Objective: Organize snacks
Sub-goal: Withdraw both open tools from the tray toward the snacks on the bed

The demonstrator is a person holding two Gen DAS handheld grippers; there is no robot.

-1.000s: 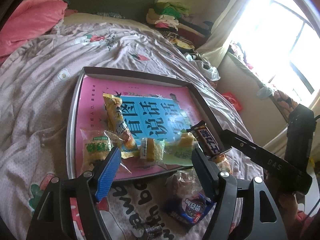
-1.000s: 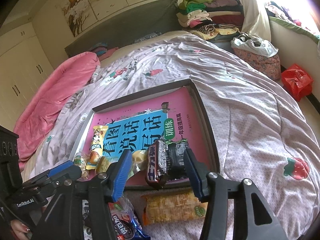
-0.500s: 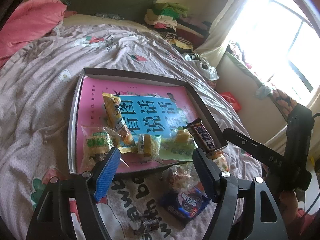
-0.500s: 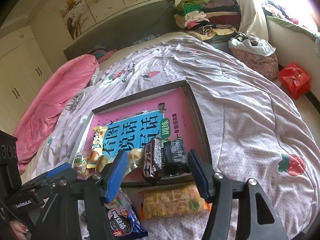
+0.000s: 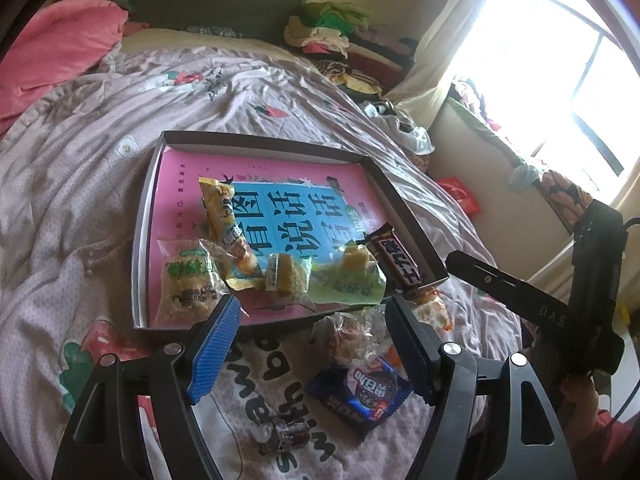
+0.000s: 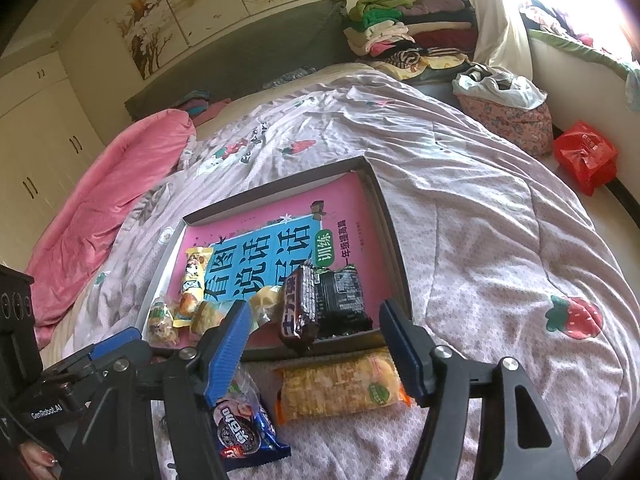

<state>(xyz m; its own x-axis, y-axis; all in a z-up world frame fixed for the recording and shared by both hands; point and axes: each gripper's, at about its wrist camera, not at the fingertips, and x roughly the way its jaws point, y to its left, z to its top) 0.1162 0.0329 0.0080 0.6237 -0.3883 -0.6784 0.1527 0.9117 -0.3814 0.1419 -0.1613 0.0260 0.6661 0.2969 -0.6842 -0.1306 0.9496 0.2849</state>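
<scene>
Right wrist, right gripper (image 6: pixel 316 334) tilted down, fingers (image 6: pixel 230 340) opening

Both wrist cameras look steeply down from close by, left and right of the shallow dark cardboard tray (image 5: pixel 404 216) (image 6: pixel 394 240), probably their shared centre.

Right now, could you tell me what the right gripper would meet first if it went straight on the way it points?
Probably the dark brown chocolate bar propped on the near rim of the shallow box. The right gripper is opening, nothing between its pads; depth is uncertain.
</scene>
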